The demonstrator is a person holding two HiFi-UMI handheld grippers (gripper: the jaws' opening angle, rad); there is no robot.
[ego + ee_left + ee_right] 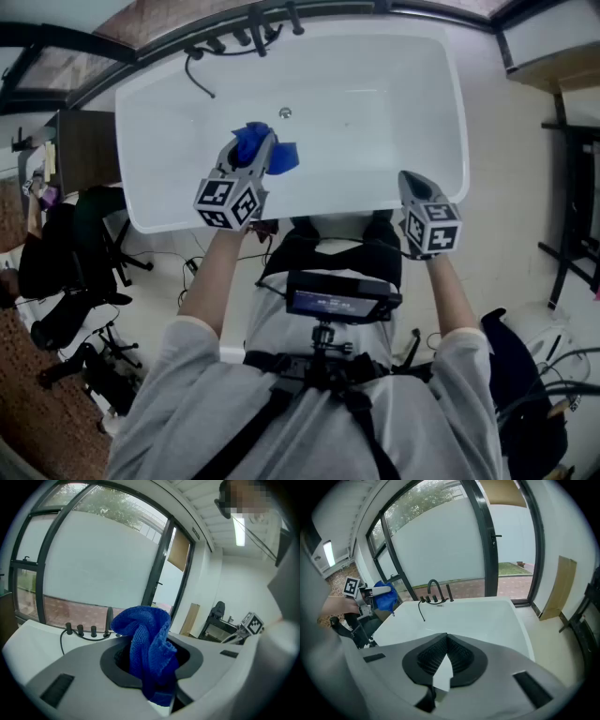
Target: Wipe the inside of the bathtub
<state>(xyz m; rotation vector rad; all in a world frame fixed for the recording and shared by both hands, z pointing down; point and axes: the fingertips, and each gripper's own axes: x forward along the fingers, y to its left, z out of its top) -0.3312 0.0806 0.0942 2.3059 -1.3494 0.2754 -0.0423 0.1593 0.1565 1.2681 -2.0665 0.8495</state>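
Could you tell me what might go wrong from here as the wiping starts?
1. The blue cloth is bunched in the left gripper's jaws with a loose end hanging, so it might slip out or wipe only a narrow strip.
2. The black hose lying at the bathtub's far end could snag the cloth.

The cloth (281, 156) sits in the left tool (265, 142) above the bathtub (375, 112), faucet (255, 36) behind.
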